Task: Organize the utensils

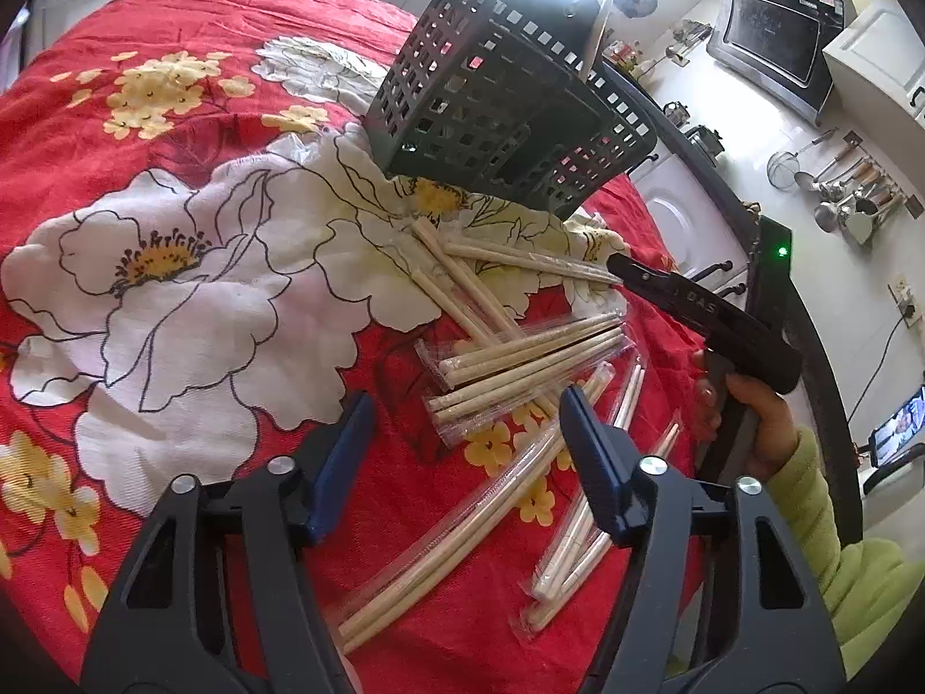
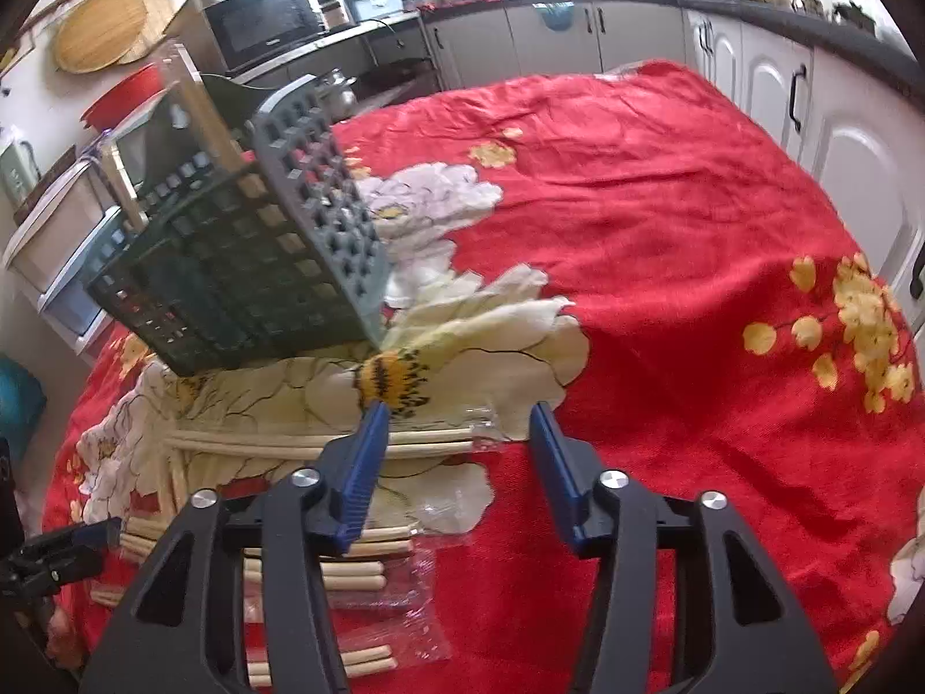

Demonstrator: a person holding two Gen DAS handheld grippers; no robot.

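1. We judge the step in hand to be picking one wrapped pair of chopsticks (image 1: 523, 370) from the pile and carrying it to the black perforated basket (image 1: 509, 110), which stands just beyond the pile on the red floral cloth (image 1: 173, 133).
2. To do it well, we single out the top pair lying crosswise ahead of the right gripper (image 2: 457, 462), close across its width near the middle, and lift clear before tilting it into the basket.
3. The right gripper's jaws stand wide apart and hold nothing; the pair (image 2: 324, 442) lies partly between and left of them.
4. The left gripper (image 1: 468, 451) also gapes empty, hovering over the pile.
5. The right hand (image 1: 757, 422) grips its handle, tool pointing toward the basket.
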